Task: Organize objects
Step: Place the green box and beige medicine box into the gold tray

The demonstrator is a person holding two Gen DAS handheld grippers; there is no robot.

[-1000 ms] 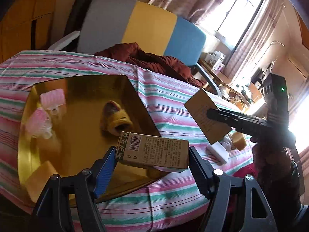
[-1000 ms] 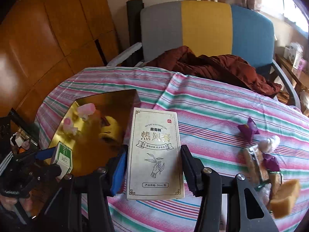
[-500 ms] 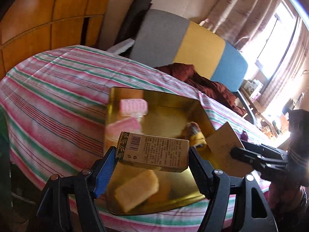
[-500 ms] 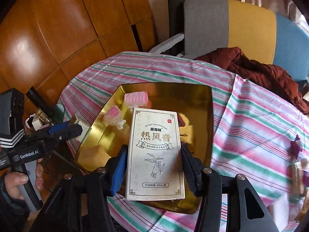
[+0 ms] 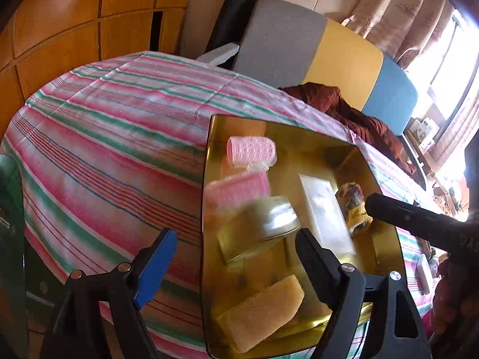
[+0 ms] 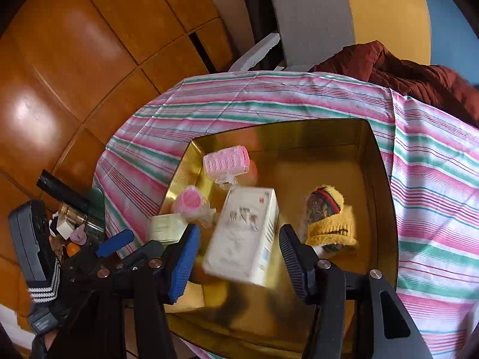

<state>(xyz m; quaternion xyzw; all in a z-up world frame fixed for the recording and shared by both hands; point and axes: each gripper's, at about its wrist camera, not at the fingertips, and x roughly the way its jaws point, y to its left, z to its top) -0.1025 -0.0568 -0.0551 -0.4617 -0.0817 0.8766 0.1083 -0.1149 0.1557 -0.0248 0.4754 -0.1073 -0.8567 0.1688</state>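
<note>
A gold tray (image 5: 206, 161) (image 6: 378, 155) sits on the striped tablecloth. It holds two pink hair rollers (image 5: 251, 152) (image 6: 226, 160), a yellow sock (image 5: 354, 206) (image 6: 329, 218) and a yellow sponge (image 5: 263, 314). My left gripper (image 5: 236, 264) is open over the tray's near left edge. A blurred olive box (image 5: 257, 224) (image 6: 166, 229) lies loose beyond its fingers. My right gripper (image 6: 238, 264) is open over the tray. The white box (image 6: 242, 236) (image 5: 326, 212) is tilted and blurred between its fingers, free of the pads.
A grey, yellow and blue chair back (image 5: 314, 48) with a dark red jacket (image 6: 419, 80) stands behind the table. Wood panelling (image 6: 74, 59) is at the left. A container of small items (image 6: 71, 224) stands below the table's left edge.
Both grippers opened and let go of their boxes. The olive box and the white box dropped into the gold tray. Both grippers moved further left over the tray.
</note>
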